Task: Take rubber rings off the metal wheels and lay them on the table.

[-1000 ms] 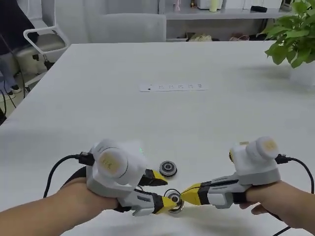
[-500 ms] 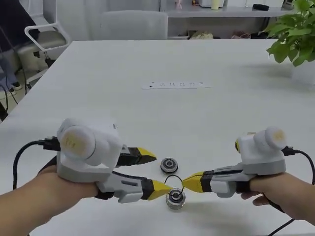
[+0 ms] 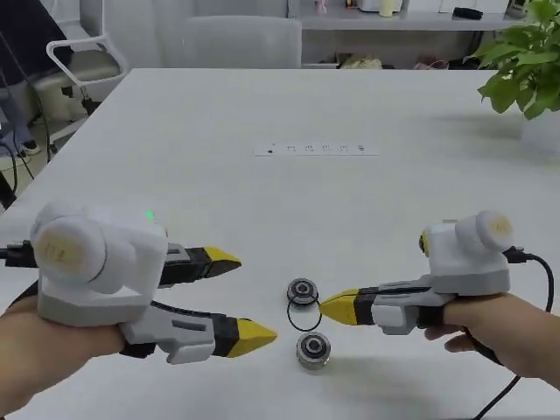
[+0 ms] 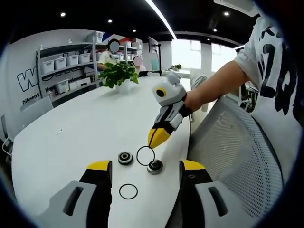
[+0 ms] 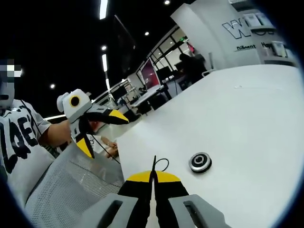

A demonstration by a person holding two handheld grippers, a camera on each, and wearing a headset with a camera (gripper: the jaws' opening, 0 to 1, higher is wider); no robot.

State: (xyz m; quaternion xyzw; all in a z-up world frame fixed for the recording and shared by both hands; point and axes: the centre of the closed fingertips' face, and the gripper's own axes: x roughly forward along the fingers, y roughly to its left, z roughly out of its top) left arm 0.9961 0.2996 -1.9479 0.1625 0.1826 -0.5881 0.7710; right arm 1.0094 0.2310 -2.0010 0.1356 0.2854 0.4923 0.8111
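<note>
Two small metal wheels lie on the white table [image 3: 350, 201]: a far one [image 3: 302, 291] with a dark rim and a near, silvery one [image 3: 312, 348]. My right gripper [image 3: 324, 306] is shut on a thin black rubber ring [image 3: 304, 316], which hangs from its tips between the two wheels. The right gripper view shows the ring [image 5: 160, 165] above the closed jaws, with one wheel [image 5: 200, 162] beyond them. My left gripper [image 3: 241, 296] is open, left of the wheels and holding nothing. A second loose ring [image 4: 128, 191] lies flat on the table between its jaws.
A white power strip [image 3: 317, 150] lies at mid-table. A potted plant [image 3: 525, 66] stands at the far right corner. Office chairs [image 3: 241, 39] sit beyond the far edge. A mesh chair back [image 4: 237, 142] is close to the table's near edge.
Both grippers met at the near wheel a second ago. The left gripper has since drawn back to the left, open. The right gripper has drawn away with the ring in its tips.
</note>
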